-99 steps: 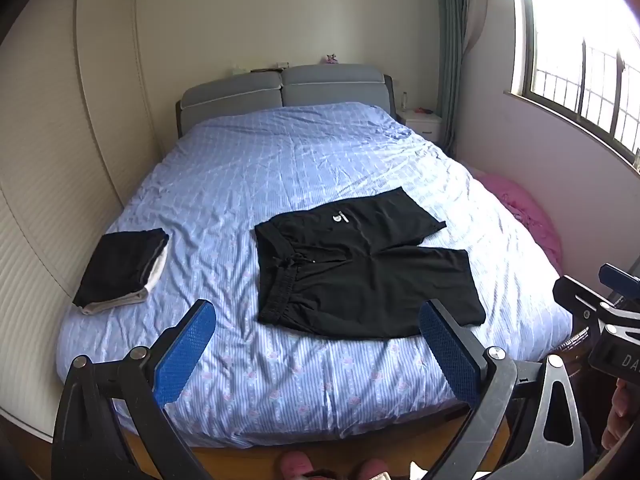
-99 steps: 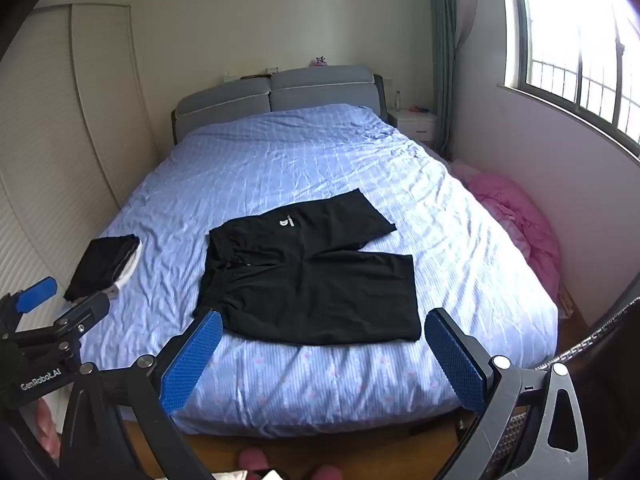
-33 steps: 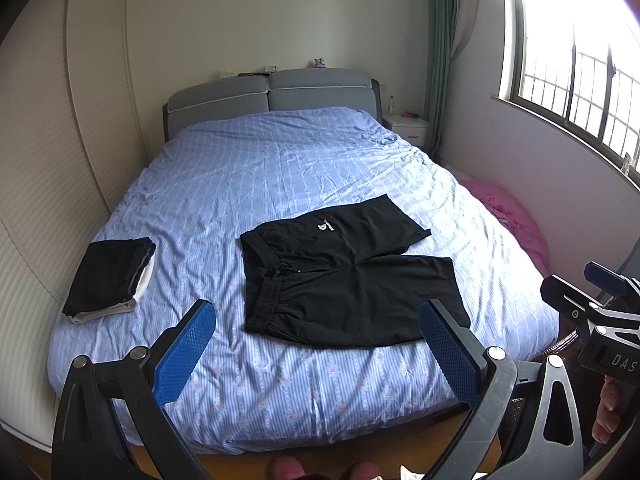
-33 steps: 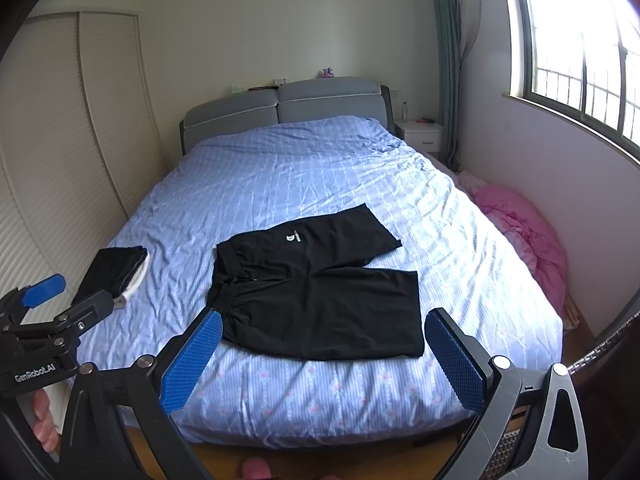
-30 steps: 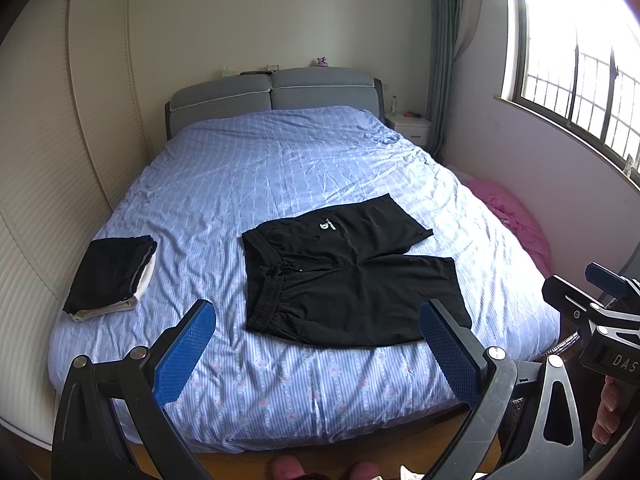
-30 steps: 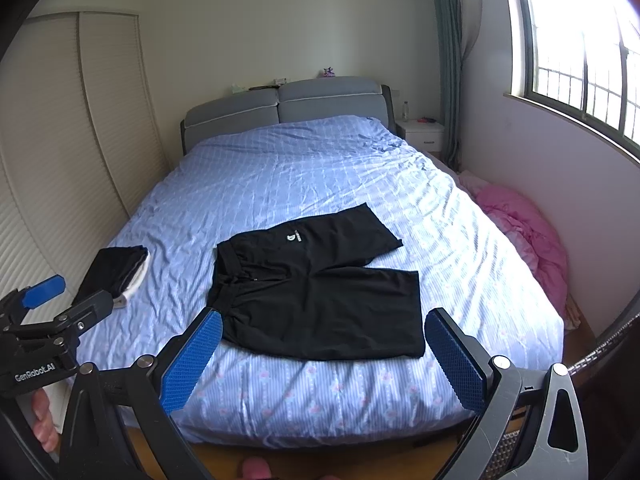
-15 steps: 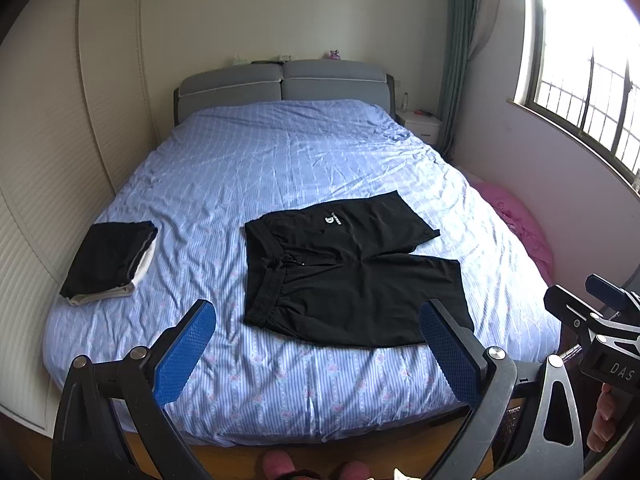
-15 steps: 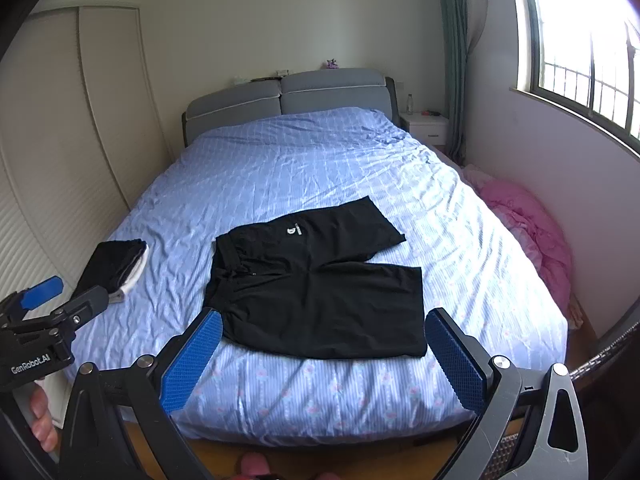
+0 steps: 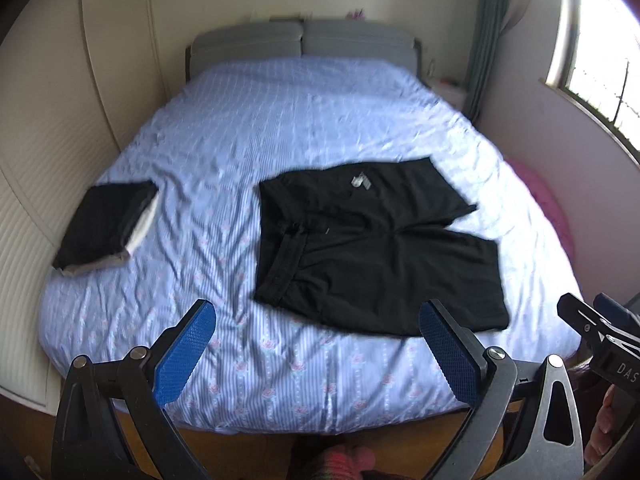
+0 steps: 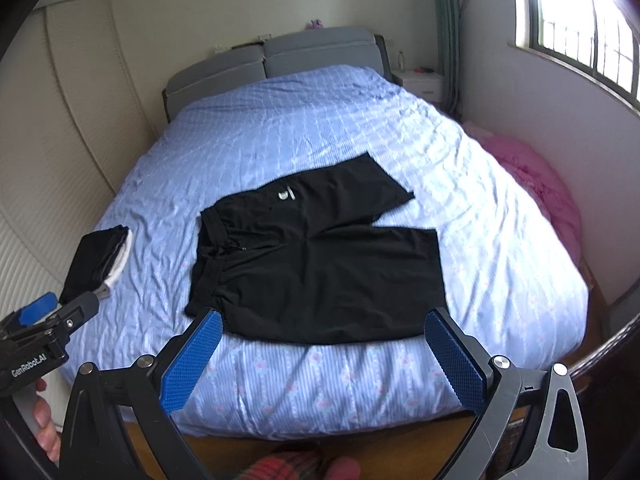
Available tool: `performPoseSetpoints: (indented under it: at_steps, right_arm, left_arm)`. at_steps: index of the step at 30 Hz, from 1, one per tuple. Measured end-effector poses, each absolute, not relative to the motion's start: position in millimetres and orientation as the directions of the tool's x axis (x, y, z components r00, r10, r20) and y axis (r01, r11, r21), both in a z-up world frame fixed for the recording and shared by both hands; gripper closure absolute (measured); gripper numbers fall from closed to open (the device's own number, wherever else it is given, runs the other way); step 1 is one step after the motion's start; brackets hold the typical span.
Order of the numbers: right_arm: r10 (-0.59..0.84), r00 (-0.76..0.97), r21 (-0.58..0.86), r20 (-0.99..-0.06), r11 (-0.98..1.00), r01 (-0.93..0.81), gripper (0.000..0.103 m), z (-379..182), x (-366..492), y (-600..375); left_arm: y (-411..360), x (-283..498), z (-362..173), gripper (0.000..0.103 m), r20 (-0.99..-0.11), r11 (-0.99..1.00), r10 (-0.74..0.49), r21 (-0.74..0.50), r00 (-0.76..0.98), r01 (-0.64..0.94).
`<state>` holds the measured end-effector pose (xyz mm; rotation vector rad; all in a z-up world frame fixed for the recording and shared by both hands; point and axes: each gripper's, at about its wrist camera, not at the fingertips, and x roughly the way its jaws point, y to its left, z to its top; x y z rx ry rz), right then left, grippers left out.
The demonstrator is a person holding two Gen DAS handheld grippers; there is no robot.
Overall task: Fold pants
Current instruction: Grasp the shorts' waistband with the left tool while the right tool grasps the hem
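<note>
A pair of black fabric shorts [image 9: 372, 248] lies spread flat on the near half of a bed covered in a pale blue striped sheet [image 9: 280, 128], waistband to the left, the two legs pointing right and splayed apart, the far leg angled away with a small white logo on it. Both tools hang in the air off the near edge of the bed, touching nothing: the left gripper [image 9: 316, 356] has its blue pads spread wide and empty, and the right gripper [image 10: 324, 360] is likewise wide and empty. A folded dark garment with a white edge [image 9: 106, 226] sits well apart on the left side of the bed.

The step in hand looks like the approach for a first fold, leg over leg. To do it well, take the far leg: the left gripper near the far corner of the waistband, the right at the far leg's hem. Pinch only the top layers without catching the sheet, lift both ends together, and lay the far leg toward the near one so hems and waistband line up. The thin cloth will likely sag between the grips, so keep it taut
</note>
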<state>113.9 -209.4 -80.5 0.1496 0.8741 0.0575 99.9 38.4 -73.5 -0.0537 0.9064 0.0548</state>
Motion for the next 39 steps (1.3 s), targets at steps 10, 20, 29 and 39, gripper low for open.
performPoseSetpoints:
  at_steps: [10,20,29,39]
  right_arm:
    - [0.113,0.429,0.229,-0.896,0.946,0.23,0.017,-227,190,-206]
    - [0.165,0.272,0.278,-0.948,0.845,0.457,0.031,-360,230,-238]
    - [0.251,0.273,0.365,-0.929,0.749,0.553,0.034,-394,239,-267]
    - [0.189,0.29,0.31,-0.938,0.833,0.459,0.097,-357,264,-289]
  left_arm:
    - [81,206,-226,0.001,-0.934,0.984,-0.061,-0.116,0.352,-0.137]
    - [98,251,-355,0.008,-0.977,0.926,-0.139,-0.186,0.163,-0.328]
    - [113,262,-388,0.016,-0.957,0.827,-0.228,-0.289,0.181,-0.482]
    - [103,279,-338,0.095,-0.951,0.886,-0.219,-0.287,0.218,-0.363]
